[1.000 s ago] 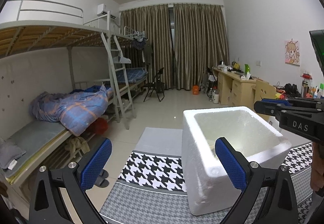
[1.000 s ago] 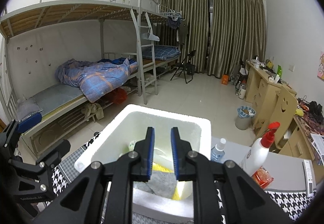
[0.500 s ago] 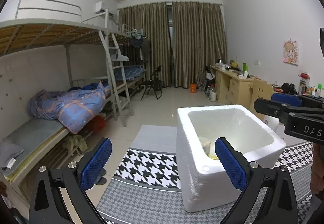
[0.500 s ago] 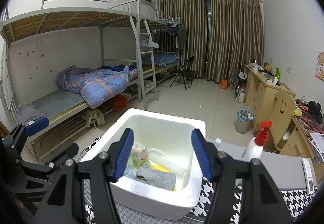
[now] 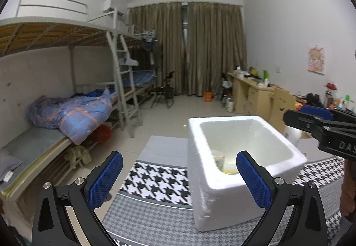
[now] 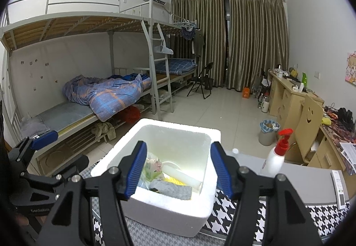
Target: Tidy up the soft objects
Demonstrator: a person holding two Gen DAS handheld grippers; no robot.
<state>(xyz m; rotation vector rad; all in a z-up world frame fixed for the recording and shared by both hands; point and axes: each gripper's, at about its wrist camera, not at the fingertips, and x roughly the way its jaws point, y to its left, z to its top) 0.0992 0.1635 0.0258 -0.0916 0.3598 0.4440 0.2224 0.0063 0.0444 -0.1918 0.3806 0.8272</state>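
I hold my right gripper [image 6: 178,168] wide open and empty over the foam box [image 6: 169,206] at lower centre, since the grey cloth [image 6: 171,189] already lies inside, my left gripper [image 5: 179,181] equally spread and empty.

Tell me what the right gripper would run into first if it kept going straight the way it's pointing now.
Most likely the white foam box: the right gripper points slightly downward into its open top, toward the grey cloth inside. Depth is hard to judge.

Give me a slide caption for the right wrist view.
Open hand-held gripper above a foam box holding a gray cloth.
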